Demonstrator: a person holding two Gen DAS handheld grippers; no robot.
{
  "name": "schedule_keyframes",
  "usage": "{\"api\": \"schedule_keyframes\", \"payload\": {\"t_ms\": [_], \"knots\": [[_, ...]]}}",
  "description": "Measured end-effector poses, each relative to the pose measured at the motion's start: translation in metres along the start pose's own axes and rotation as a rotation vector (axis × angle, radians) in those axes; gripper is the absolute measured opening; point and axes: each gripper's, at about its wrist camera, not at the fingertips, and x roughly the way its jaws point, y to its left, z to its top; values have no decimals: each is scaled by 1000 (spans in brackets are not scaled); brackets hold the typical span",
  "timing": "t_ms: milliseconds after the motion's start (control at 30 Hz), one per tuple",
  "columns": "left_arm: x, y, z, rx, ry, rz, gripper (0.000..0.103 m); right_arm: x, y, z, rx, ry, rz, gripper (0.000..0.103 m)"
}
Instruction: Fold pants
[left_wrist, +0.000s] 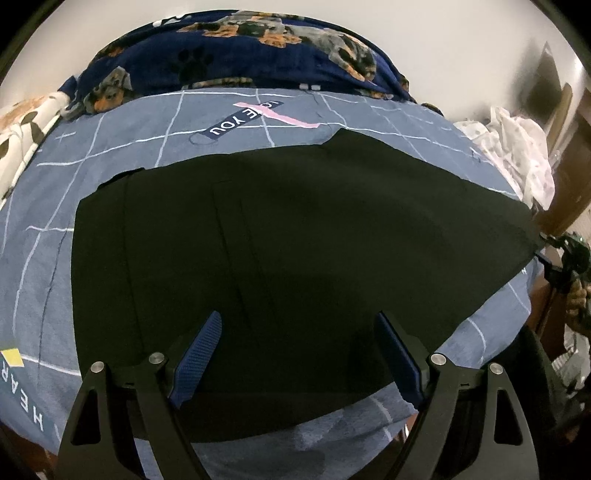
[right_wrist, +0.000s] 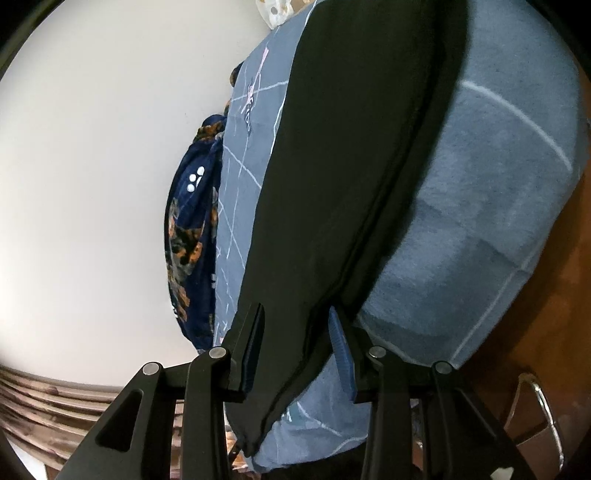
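Black pants lie spread flat across a blue bedsheet with white grid lines. My left gripper hovers over the near part of the pants, jaws wide apart, nothing between the blue pads. In the right wrist view the pants stretch away along the bed. Their near end passes between the fingers of my right gripper and droops over the mattress edge. The jaws stand partly apart and the blue pad does not squeeze the cloth.
A navy dog-print blanket is bunched along the wall behind the bed. White patterned cloth lies at the right edge, another piece at the left. A hand shows at the pants' right end. Brown wood lies beside the mattress.
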Motion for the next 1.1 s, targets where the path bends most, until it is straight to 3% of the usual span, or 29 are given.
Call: {"api": "schedule_keyframes", "payload": {"t_ms": [33, 67, 100, 333, 500, 700, 767, 900, 967, 1100], "knots": [[0, 0, 0, 3, 1, 3, 84, 2, 1, 0, -13, -1, -14, 30], [1, 0, -1, 7, -1, 7, 84, 3, 2, 0, -20, -6, -23, 14], [1, 1, -1, 9, -3, 15, 84, 3, 4, 0, -31, -7, -38, 8], [-5, 21, 3, -50, -25, 45, 85, -3, 11, -10, -136, -12, -151, 4], [-10, 29, 8, -67, -37, 57, 84, -2, 2, -8, -108, -6, -152, 3], [-80, 72, 12, -246, -173, 46, 84, -3, 0, -8, -106, -3, -146, 3], [-97, 97, 2, -327, -135, 73, 84, -1, 3, -9, -111, -4, -152, 3], [-98, 119, -23, -395, -11, 61, 83, -1, -1, -8, -85, -3, -128, 3], [-90, 122, -40, -424, 61, 26, 82, -2, -3, -8, -71, -4, -119, 3], [-72, 123, -55, -470, 121, -34, 75, -3, -6, -8, -53, -5, -109, 3]]}}
